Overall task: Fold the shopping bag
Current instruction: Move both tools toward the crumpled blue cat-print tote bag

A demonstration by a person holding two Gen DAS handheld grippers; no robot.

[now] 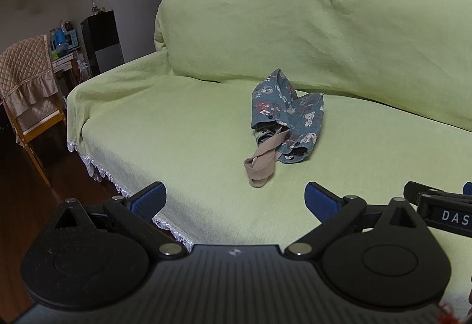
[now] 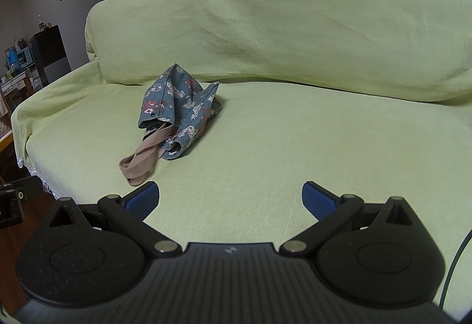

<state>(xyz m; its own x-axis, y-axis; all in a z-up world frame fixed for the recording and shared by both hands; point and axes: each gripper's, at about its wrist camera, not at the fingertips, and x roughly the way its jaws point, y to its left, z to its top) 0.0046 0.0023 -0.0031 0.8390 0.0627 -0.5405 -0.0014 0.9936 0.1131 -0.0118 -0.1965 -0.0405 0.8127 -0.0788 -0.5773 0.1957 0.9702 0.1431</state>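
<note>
Blue floral shopping bag [image 1: 287, 114] crumpled, tan handles [image 1: 262, 160] prob. twisted.

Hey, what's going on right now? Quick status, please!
Left tongs open, empty. Right tongs open, empty. Shopping bag crumpled on the sofa, unfolded, untouched. Nothing in the way.

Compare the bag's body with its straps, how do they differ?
The body is blue with a floral print; the straps are plain beige. The body sits crumpled in a heap; the straps lie flat, trailing toward the sofa front. Both rest on the sofa, untouched.
</note>
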